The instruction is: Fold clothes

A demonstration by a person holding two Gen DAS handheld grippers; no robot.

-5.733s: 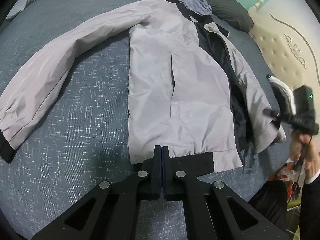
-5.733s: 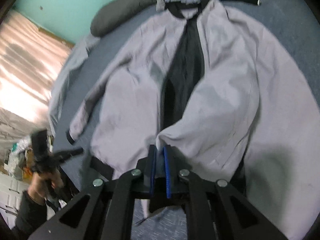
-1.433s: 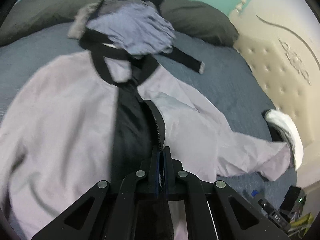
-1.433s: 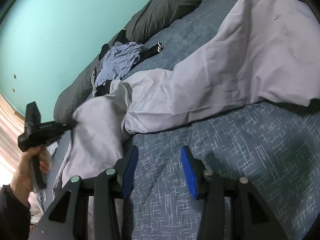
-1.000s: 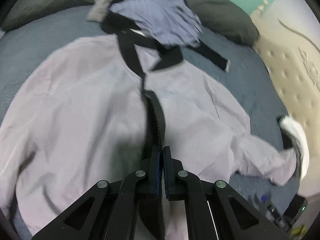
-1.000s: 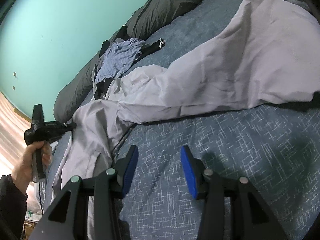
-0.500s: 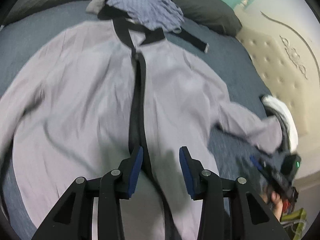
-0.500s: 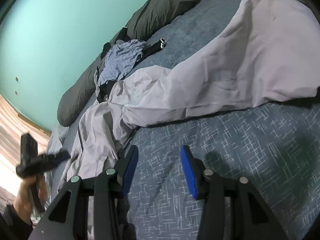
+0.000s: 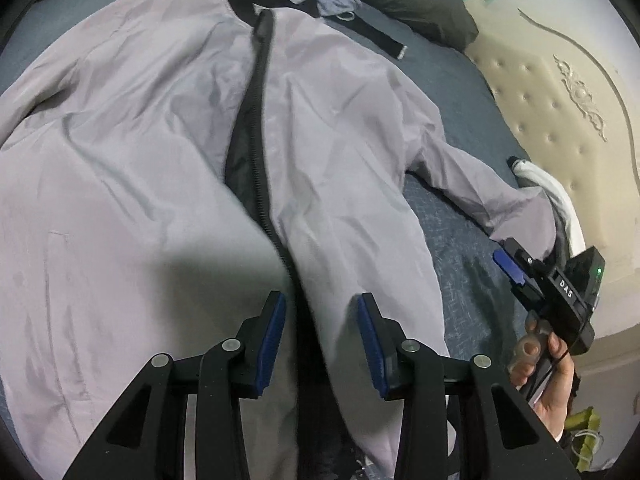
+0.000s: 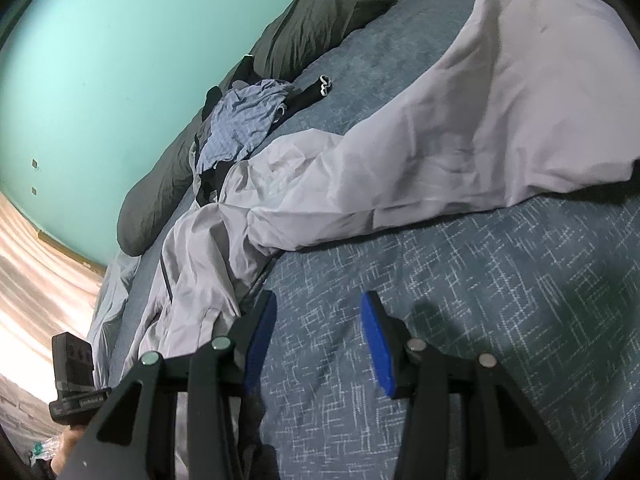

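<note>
Left wrist view: the left gripper (image 9: 320,320) is seen with blue pads apart above the zip, nothing pinched.
Right gripper (image 10: 316,332): jaws are held parted over bare bedspread (image 10: 460,300), nothing grasped (it also shows at the right edge of the left view).
Jacket (image 9: 140,152): a pale grey garment is spread front-up on the bed, its black zip (image 9: 256,120) run down the middle, one sleeve (image 9: 480,176) stretched toward the headboard (image 9: 560,112).
Beyond the collar: a blue checked shirt (image 10: 240,124) is heaped against dark pillows (image 10: 328,12).
</note>
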